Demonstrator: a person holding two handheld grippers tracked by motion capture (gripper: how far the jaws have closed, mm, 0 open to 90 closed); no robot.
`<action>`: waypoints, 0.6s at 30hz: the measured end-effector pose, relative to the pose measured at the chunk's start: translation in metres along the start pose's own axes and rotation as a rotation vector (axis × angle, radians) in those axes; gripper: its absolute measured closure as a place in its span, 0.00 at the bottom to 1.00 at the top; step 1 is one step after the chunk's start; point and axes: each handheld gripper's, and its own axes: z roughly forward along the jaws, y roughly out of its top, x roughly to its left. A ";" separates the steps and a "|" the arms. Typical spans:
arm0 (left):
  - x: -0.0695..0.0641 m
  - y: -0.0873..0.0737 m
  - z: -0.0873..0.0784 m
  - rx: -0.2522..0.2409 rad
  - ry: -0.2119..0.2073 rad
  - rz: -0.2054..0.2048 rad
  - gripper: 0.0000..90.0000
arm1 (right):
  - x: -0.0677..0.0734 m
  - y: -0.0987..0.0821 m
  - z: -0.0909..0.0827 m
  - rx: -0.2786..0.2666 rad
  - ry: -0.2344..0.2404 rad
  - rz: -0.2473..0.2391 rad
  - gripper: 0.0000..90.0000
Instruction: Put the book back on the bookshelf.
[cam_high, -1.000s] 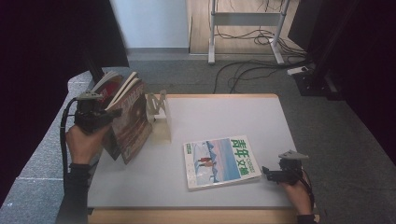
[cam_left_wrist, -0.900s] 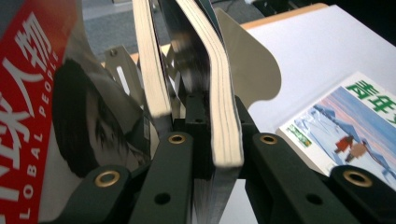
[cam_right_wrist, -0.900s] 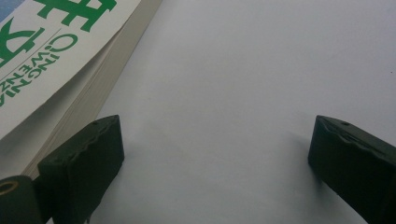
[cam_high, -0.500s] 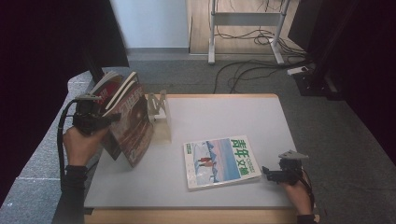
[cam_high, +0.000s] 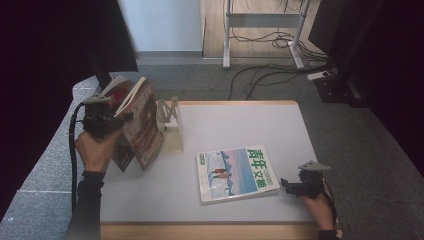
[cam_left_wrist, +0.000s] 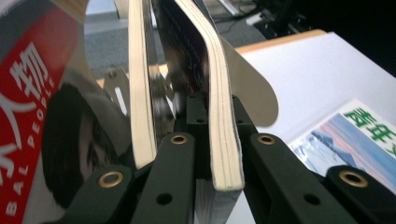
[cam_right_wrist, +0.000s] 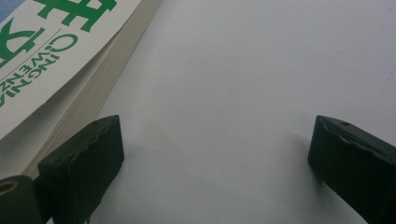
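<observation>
A bunch of magazines (cam_high: 137, 125) stands upright and fanned at the table's left side, just left of a pale book stand (cam_high: 170, 127). My left gripper (cam_high: 124, 118) is shut on one of them. In the left gripper view its jaws (cam_left_wrist: 217, 140) pinch a thin magazine with cream page edges (cam_left_wrist: 226, 135), and a red-covered magazine (cam_left_wrist: 28, 116) leans beside it. A magazine with green characters (cam_high: 237, 172) lies flat on the table. My right gripper (cam_high: 285, 184) rests open just off its right edge, and the right gripper view shows bare table between its jaws (cam_right_wrist: 219, 158) and the magazine's corner (cam_right_wrist: 56, 56).
The white table top (cam_high: 240, 125) has a wooden edge. Grey carpet surrounds it, with cables and a metal frame (cam_high: 260, 30) on the floor beyond. A dark curtain hangs on the left.
The left hand has nudged the upright magazines slightly to the right, toward the stand. The right gripper and the flat magazine have stayed put.
</observation>
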 end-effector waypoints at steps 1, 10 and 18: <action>0.000 0.000 0.002 -0.001 -0.003 -0.001 0.94 | 0.000 0.000 0.000 0.000 0.000 0.000 0.03; -0.006 -0.015 0.017 -0.008 0.029 0.025 0.93 | 0.000 0.000 0.000 -0.002 -0.001 0.003 0.03; -0.006 -0.035 0.009 -0.048 0.039 0.045 0.76 | 0.000 0.000 0.000 -0.002 -0.001 -0.001 0.03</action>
